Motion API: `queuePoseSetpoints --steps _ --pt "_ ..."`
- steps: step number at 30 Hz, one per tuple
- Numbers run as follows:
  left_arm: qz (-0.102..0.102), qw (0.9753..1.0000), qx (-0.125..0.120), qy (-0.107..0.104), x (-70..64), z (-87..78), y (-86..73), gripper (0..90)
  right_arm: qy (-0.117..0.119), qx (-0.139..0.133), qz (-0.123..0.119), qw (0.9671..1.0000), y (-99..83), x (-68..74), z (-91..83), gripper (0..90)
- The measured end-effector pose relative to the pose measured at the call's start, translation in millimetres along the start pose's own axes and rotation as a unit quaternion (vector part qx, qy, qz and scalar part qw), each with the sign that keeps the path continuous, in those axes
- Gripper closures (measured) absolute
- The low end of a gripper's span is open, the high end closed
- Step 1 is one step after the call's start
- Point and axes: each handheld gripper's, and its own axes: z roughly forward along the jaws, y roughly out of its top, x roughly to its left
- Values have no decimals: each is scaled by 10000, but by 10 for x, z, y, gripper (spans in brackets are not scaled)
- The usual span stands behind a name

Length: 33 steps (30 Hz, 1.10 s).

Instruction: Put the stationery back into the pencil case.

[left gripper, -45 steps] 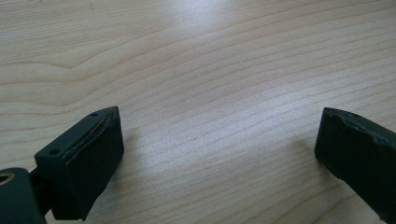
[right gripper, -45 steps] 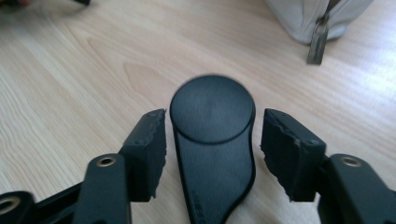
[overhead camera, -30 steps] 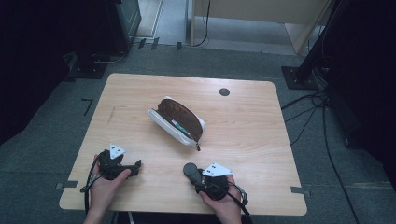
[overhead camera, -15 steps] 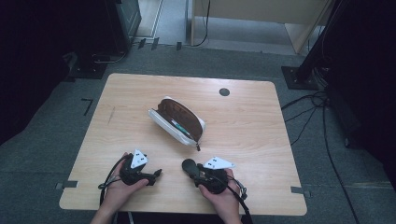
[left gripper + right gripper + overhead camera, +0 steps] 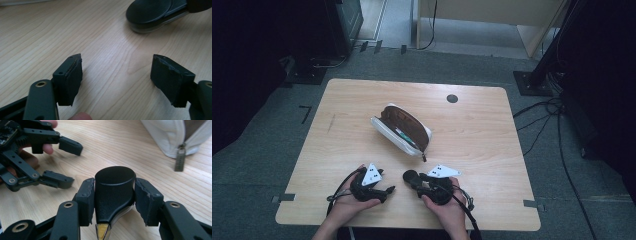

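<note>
A white pencil case (image 5: 402, 129) with a brown lining lies open in the middle of the wooden table (image 5: 482, 135); something green shows inside it. My right gripper (image 5: 416, 180) is near the front edge, shut on a black rounded object (image 5: 411, 176). The right gripper view shows its jaws (image 5: 114, 195) pressed on both sides of that object (image 5: 113, 185), which has a yellow tip at the bottom. My left gripper (image 5: 389, 190) lies open just left of it, pointing at it. In the left gripper view the jaws (image 5: 116, 72) stand wide apart over bare wood, with the black object (image 5: 152, 12) ahead.
The case's zipper pull (image 5: 179, 157) hangs toward the right gripper. A small dark round grommet (image 5: 452, 98) sits near the table's far edge. Cables and black stands lie on the grey floor around the table.
My left gripper has moved right, close to the right gripper and the black object. The right gripper has barely shifted and still holds the object.
</note>
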Motion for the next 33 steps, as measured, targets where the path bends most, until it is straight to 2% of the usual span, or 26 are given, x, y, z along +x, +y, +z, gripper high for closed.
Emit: queuePoseSetpoints --steps 10,17,22,24,28,31,33 --pt "271 9995 -60 -115 -89 52 56 306 121 18 -43 9999 89 80 63 522" --pt "584 9981 -137 -134 -168 108 115 373 279 86 -71 9995 123 140 107 522" --pt "693 9973 -188 -131 -195 111 118 413 375 101 -52 9992 146 163 120 522" --pt "727 9971 -208 -101 -196 111 119 473 406 80 -43 9991 155 170 127 522" --pt "931 9953 -277 51 -222 105 110 563 509 18 -33 9987 187 189 129 523" --pt "904 9949 -439 -15 -209 80 101 648 574 -75 -8 9983 208 169 124 527" --pt "845 9952 -479 -149 -182 66 97 710 644 -119 -21 9979 222 157 123 525"
